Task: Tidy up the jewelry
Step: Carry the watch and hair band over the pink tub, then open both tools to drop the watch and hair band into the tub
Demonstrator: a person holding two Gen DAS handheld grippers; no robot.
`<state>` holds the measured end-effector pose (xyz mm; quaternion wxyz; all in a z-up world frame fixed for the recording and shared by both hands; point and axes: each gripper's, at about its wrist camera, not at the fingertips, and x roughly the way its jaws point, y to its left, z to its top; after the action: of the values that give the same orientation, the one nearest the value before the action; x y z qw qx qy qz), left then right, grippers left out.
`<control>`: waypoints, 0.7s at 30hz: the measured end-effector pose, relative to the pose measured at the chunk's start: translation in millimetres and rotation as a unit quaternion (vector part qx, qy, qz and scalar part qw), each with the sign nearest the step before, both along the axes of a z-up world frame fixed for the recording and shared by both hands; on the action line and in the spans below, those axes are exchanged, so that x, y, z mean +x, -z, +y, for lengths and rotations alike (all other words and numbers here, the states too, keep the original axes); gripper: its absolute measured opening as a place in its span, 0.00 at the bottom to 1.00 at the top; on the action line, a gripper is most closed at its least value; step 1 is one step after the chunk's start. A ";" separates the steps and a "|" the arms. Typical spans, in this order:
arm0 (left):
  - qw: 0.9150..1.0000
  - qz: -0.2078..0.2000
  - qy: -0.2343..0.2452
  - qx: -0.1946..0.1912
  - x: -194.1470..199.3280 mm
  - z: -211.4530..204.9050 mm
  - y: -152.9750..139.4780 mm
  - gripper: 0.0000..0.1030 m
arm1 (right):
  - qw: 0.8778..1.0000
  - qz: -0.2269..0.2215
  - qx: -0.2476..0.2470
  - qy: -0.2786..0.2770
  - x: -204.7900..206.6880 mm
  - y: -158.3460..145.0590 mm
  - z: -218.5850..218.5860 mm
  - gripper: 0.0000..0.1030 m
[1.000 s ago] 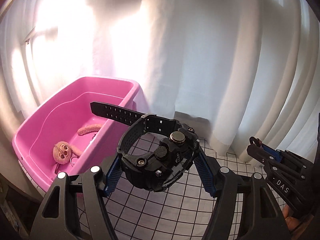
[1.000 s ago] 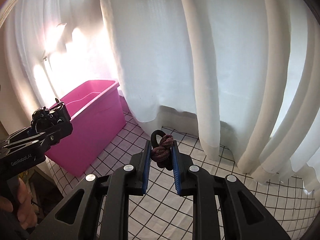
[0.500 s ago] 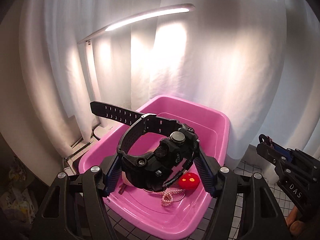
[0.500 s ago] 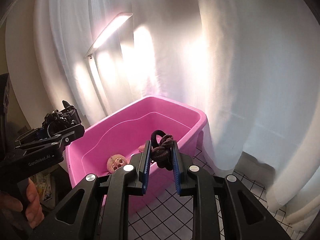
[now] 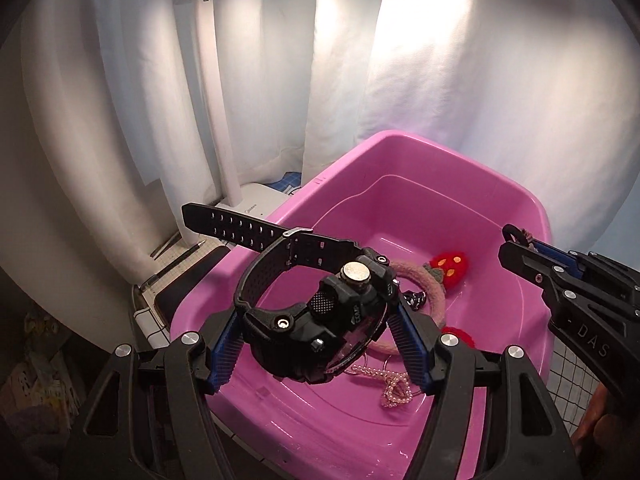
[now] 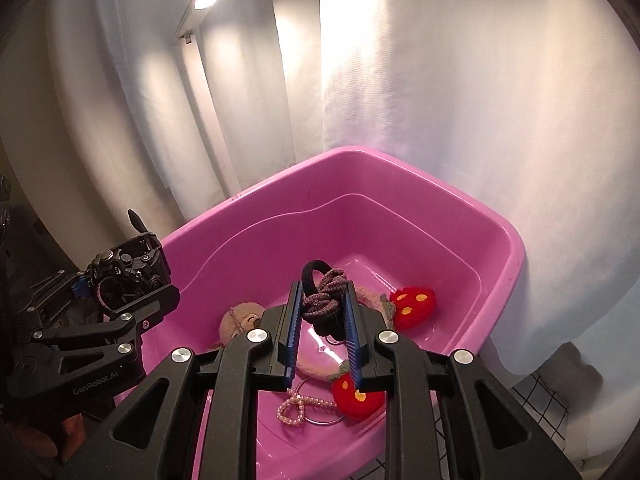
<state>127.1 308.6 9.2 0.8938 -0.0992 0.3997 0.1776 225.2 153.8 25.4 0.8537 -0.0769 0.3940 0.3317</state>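
Right now the left gripper (image 5: 316, 344) is clenched on a black watch (image 5: 320, 312) above the pink tub (image 5: 400, 156). Beside it, the right gripper (image 6: 322, 312) grips knotted hair ties (image 6: 322, 300) over the tub's middle, above a pearl bracelet (image 6: 298, 404).

Both tongs swung over from the gridded worktop and now hang above the pink bin (image 6: 516, 256). The watch (image 5: 320, 316) and hair ties (image 6: 324, 300) came along, way closer to the bin's stuff.
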 end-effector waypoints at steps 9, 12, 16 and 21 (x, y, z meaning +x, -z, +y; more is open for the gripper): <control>0.999 0.040 0.008 -0.015 16.2 3.4 18.2 0.64 | 0.998 0.037 -0.045 0.016 21.8 23.4 16.7 0.19; 0.998 0.052 0.006 -0.022 18.4 5.3 22.8 0.65 | 0.998 0.037 -0.054 0.024 25.6 26.6 18.3 0.29; 0.998 0.053 -0.003 -0.016 17.3 7.4 22.1 0.83 | 0.997 0.020 -0.061 0.042 27.8 24.7 18.0 0.65; 0.998 0.053 -0.014 -0.015 14.7 11.5 19.5 0.91 | 0.996 0.011 -0.064 0.054 24.6 19.6 13.4 0.66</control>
<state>141.8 320.1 -10.3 0.8671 -0.1080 0.4480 0.1889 249.8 167.2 5.8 0.8593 -0.1062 0.4273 0.2601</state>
